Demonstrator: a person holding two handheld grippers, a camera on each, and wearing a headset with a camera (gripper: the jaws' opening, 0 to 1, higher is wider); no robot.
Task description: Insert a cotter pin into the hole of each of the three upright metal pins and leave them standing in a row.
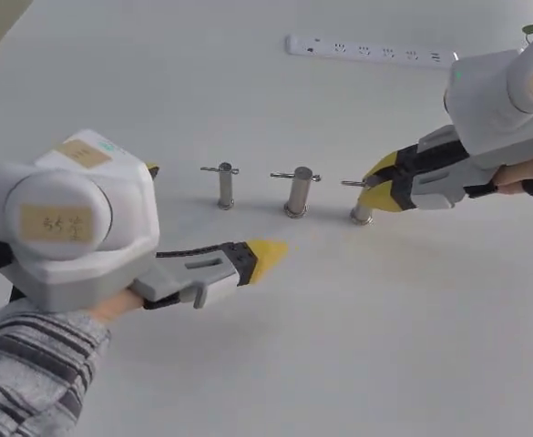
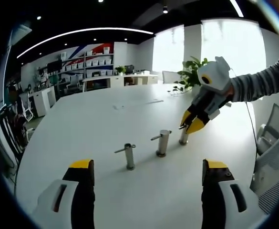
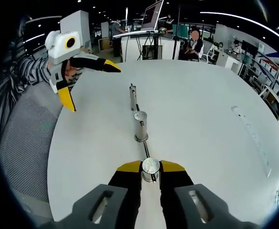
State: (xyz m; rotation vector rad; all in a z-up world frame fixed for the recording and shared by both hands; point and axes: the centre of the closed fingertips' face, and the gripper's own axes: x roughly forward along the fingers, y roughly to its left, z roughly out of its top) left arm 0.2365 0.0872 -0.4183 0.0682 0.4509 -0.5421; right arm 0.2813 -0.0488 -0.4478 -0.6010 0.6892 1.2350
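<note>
The right gripper [image 1: 378, 187] is clamping its yellow-tipped jaws on the head of the third pin [image 3: 150, 166], the end one of the row. The third cotter pin [image 1: 353, 184] is poking out of it sideways toward the middle pin [image 1: 298, 193], though I cannot tell how far through the hole it is sitting. The left gripper [image 2: 149, 167] is hovering low over the white table [image 1: 384, 355] in front of the row, its jaws standing wide open and holding nothing. The chief risk, as I judge it, is lying in the letting go. The pins are looking like slim, polished steel cylinders resting on small flared feet on a smooth, faintly glossy top, so a jaw dragging on the head while opening, or a sideways pull, could be tipping or sliding the third pin. With its neighbour standing near, one fall could be knocking that over too. A thin wire cotter only partly seated may also be slipping back out. The first pin [image 1: 226, 187], narrower than the middle one, and the middle pin are standing upright, each carrying a fine grey wire crosswise near its top, the first cotter pin [image 1: 220, 169] and the second cotter pin [image 1: 295, 177], both looking hard, slick and light
</note>
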